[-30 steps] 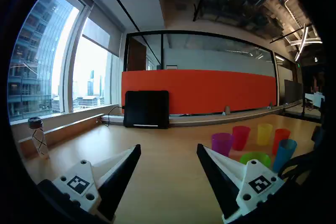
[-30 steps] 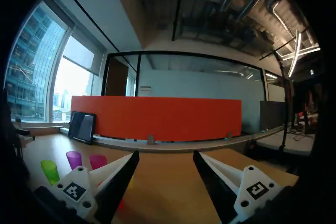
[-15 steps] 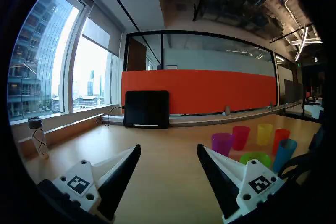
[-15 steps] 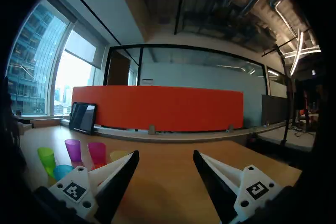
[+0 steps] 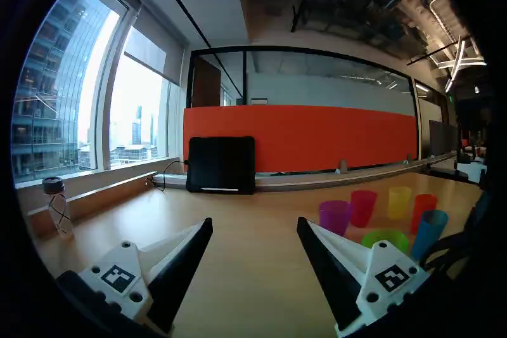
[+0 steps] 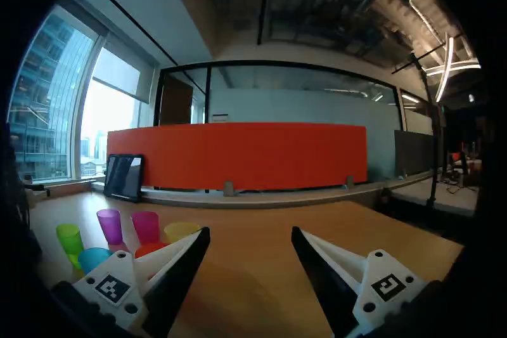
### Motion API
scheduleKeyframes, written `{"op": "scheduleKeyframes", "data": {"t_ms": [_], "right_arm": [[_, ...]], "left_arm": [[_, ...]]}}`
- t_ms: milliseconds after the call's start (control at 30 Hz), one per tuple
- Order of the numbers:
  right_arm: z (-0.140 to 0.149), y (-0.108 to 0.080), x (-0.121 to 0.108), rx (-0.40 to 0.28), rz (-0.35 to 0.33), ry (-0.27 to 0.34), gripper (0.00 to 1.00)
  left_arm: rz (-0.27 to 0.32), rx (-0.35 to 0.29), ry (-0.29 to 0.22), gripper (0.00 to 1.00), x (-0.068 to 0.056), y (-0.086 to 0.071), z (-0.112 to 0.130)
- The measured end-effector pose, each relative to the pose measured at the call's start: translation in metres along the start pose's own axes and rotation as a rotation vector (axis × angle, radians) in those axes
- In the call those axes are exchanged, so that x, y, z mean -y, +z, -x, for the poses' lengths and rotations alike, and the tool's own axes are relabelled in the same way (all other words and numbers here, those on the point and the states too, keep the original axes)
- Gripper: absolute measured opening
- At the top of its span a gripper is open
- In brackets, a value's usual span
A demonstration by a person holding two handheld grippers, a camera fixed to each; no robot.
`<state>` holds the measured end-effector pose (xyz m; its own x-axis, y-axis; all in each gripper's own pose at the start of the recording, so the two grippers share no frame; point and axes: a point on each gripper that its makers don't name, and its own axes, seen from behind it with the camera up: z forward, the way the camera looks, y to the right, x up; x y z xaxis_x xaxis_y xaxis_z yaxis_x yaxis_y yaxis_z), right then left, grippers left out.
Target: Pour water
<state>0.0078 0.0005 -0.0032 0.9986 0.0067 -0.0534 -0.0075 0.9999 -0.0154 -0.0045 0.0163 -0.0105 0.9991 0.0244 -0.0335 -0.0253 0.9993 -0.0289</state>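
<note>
Jaws of the left gripper (image 5: 253,222) stand spread wide with nothing between them, above a bare stretch of the wooden table (image 5: 253,281). The right gripper (image 6: 249,231) is released in the same way, empty, its fingers apart over the same table.

Just past the left gripper's right-hand finger, six plastic cups stand upright in a loose cluster on the table. A green cup (image 5: 385,238) and a blue cup (image 5: 431,230) are nearest. Behind them, in a row, stand a purple cup (image 5: 334,216), a pink cup (image 5: 363,207), a yellow cup (image 5: 399,201) and an orange cup (image 5: 423,210). Whether any of them holds water cannot be told. In the right gripper view the cluster sits low on the left, with the orange cup partly hidden behind that gripper's left-hand finger.

Off to the left in the left gripper view, well apart from the cups, a clear bottle (image 5: 57,208) with a dark cap stands upright by the window ledge (image 5: 108,189); its contents cannot be made out.

At the table's far edge a black tablet (image 5: 222,165) stands propped before an orange partition (image 5: 304,138). Tall windows (image 5: 63,103) run along the left side.
</note>
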Motion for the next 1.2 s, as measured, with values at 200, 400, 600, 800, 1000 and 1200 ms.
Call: {"op": "scheduleKeyframes", "data": {"t_ms": [200, 400, 600, 800, 1000, 1200], "right_arm": [[0.004, 0.002, 0.002, 0.014, 0.001, -0.002, 0.99], [0.006, 0.003, 0.001, 0.012, 0.002, -0.002, 0.99], [0.010, 0.004, -0.001, 0.016, 0.010, -0.010, 0.99], [0.013, 0.005, -0.002, 0.024, 0.012, -0.008, 0.99], [0.012, 0.004, -0.003, 0.025, 0.012, -0.009, 0.99], [0.011, 0.003, -0.002, 0.025, 0.010, -0.009, 1.00]], "left_arm": [[0.000, 0.000, 0.000, 0.99, 0.000, 0.000, 0.000], [0.000, 0.000, 0.000, 0.99, 0.000, 0.001, 0.000], [0.000, 0.000, 0.000, 0.99, 0.000, 0.001, 0.000], [0.000, 0.000, 0.000, 0.99, 0.001, 0.001, 0.000], [0.000, 0.000, 0.000, 0.99, 0.001, 0.001, 0.000], [0.000, 0.000, 0.000, 0.99, 0.000, 0.001, 0.000]]}}
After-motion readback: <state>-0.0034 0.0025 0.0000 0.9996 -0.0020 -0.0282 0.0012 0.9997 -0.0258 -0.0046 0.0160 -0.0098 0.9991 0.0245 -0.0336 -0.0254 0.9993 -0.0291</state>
